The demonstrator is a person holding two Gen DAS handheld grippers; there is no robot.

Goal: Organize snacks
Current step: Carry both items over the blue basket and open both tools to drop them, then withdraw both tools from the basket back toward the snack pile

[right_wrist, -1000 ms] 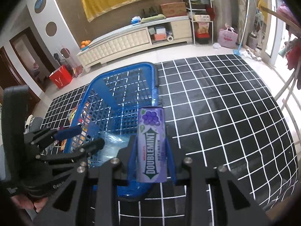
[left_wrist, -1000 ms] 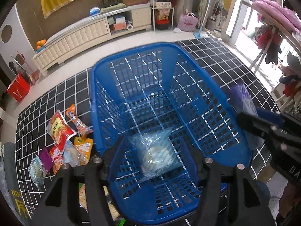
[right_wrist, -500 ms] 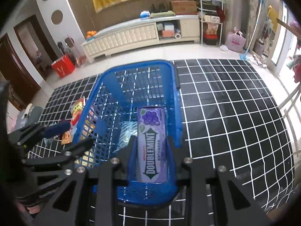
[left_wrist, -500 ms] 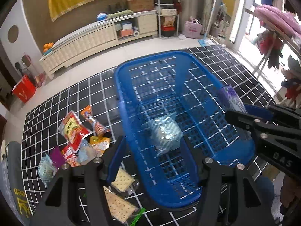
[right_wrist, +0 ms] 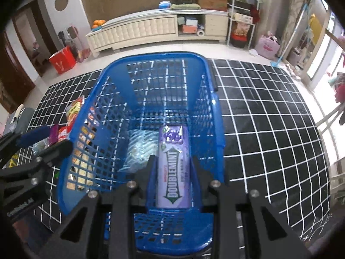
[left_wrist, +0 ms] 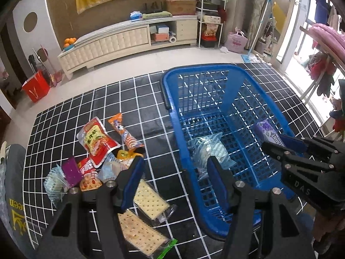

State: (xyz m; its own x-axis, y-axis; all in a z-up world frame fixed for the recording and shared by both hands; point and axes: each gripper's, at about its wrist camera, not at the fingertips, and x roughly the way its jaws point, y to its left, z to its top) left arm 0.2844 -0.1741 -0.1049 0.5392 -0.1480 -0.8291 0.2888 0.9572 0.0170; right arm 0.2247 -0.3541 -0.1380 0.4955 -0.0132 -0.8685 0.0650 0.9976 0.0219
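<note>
My right gripper point(right_wrist: 173, 168) clamps the Doublemint pack point(right_wrist: 174, 168), long axis pointing fwd along the fingers, over the blue basket point(right_wrist: 151, 58), so drop is straight down, next to the clear bag point(right_wrist: 140, 149). Left gripper point(left_wrist: 174, 172) open, empty, nearer the loose snacks point(left_wrist: 97, 142) on the floor.

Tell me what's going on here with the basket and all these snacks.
A person with a gripper in each hand is sorting snacks into a blue basket. The right gripper is shut on a purple Doublemint pack, held over the basket. One clear-wrapped snack already lies inside. The left gripper is open and empty, poised above the basket's left rim, with the loose snack pile and cracker packs waiting on the grid mat.
</note>
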